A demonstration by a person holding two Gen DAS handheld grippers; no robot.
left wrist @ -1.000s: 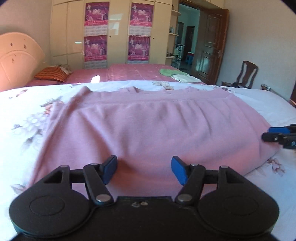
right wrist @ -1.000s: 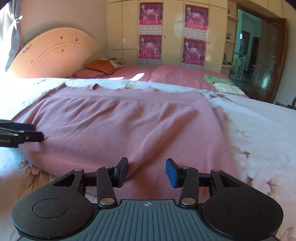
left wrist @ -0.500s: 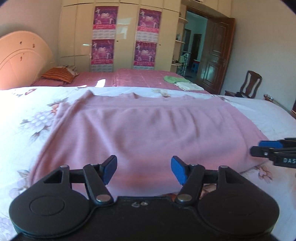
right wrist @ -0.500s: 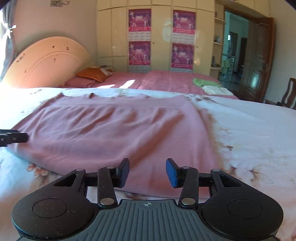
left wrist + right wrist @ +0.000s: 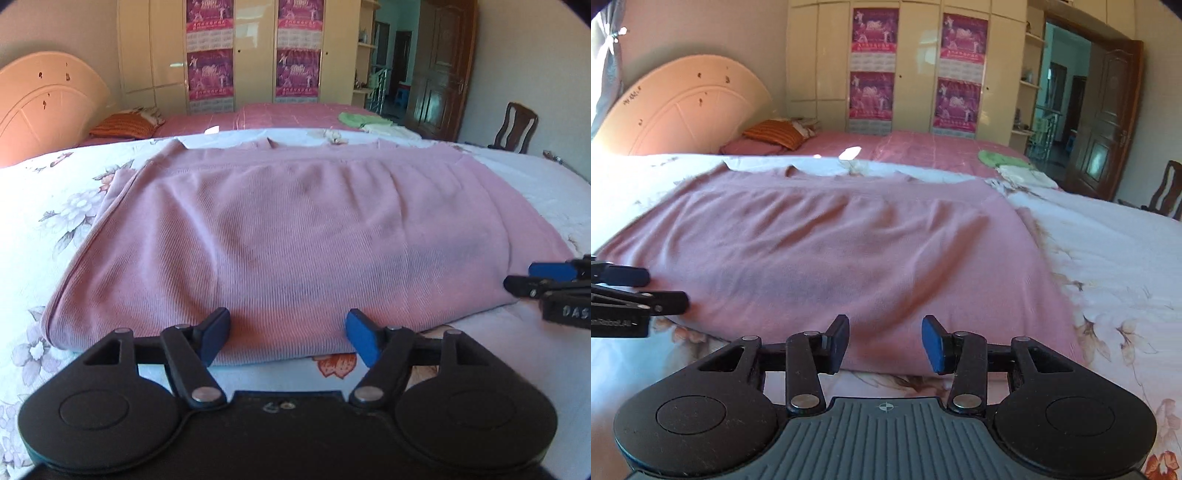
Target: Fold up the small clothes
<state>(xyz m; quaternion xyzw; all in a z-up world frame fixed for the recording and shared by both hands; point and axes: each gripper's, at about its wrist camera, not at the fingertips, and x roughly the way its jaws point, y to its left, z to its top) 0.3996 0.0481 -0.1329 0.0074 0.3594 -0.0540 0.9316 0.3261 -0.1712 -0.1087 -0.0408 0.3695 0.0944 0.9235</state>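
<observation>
A pink ribbed garment lies spread flat on the white flowered bedspread. My left gripper hovers at the garment's near hem, towards its left part. Its jaws are opening and nothing is pinched between the blue pads. My right gripper stands open over the near hem further right, also holding nothing. Each gripper shows at the edge of the other's view: the right one at the garment's right corner, the left one at the left.
A second bed with a pink cover lies behind, with an orange striped pillow and folded green and white cloths. A wardrobe with posters, a brown door and a wooden chair stand beyond.
Both grippers have drawn back towards the near hem, so the garment's front edge and bedspread now show below the fingers. The left jaws stand a little wider.
</observation>
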